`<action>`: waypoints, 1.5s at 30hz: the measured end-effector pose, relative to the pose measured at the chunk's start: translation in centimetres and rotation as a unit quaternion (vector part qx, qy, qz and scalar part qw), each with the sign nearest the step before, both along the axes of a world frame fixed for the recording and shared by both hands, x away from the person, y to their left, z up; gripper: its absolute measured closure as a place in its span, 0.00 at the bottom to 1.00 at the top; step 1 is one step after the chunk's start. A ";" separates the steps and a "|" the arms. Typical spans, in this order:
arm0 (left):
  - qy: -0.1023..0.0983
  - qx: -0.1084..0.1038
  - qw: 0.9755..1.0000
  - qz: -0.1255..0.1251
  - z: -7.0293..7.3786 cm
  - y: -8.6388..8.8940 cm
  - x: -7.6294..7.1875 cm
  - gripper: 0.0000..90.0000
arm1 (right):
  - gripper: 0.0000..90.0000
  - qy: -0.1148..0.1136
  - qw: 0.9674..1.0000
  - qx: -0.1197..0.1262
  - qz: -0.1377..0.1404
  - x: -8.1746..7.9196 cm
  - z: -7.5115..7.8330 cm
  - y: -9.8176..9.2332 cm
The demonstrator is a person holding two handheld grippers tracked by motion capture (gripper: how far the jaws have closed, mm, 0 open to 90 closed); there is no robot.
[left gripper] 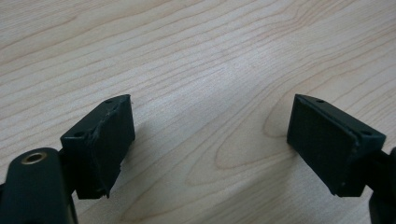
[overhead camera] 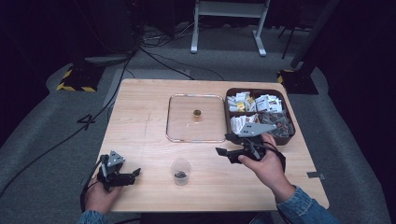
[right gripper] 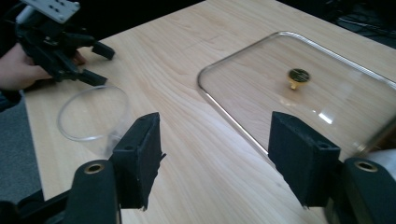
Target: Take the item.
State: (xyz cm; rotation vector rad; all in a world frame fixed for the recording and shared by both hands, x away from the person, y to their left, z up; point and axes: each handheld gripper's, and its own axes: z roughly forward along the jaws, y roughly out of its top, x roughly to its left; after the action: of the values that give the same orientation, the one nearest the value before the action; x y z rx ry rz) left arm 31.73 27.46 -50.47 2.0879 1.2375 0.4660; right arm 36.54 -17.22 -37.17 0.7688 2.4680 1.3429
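A clear plastic cup with something small and dark in its bottom stands near the table's front edge, midway between my hands. My left gripper rests low at the front left, open, its jaws pointing right toward the cup over bare wood. My right gripper is open and empty at the front right of the glass lid. Its own view looks past the jaws at the cup, the lid with its brass knob, and the left gripper beyond.
A brown divided box full of small packets sits at the table's right, just behind my right hand. A scrap of tape lies near the right edge. Beyond the table are a white frame, cables and striped stand bases.
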 end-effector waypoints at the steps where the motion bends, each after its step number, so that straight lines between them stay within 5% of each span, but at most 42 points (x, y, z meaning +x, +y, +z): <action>1: 0.000 0.001 1.000 0.000 0.0 0.0 0.0 0.17 | 0.38 0.000 1.000 -0.001 -0.005 0.1 0.1 -0.5; 17: 0.001 -0.002 1.000 -0.003 0.0 0.0 0.2 0.17 | 0.31 0.002 0.999 -0.013 -0.035 0.0 -0.5 -6.8; 31: 0.001 -0.003 1.000 -0.002 0.0 0.0 0.2 0.17 | 0.29 -0.002 0.996 -0.034 -0.079 -0.4 -4.4 -12.3; 45: 0.001 -0.001 1.000 -0.003 0.0 0.0 0.2 0.17 | 0.28 0.032 0.992 -0.045 -0.109 -0.1 -8.9 -15.9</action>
State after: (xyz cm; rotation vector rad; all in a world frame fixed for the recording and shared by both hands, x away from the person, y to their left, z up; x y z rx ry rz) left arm 31.96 27.50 -50.47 2.0910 1.2314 0.4601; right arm 36.46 -33.14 -46.07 1.0398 2.3911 1.1380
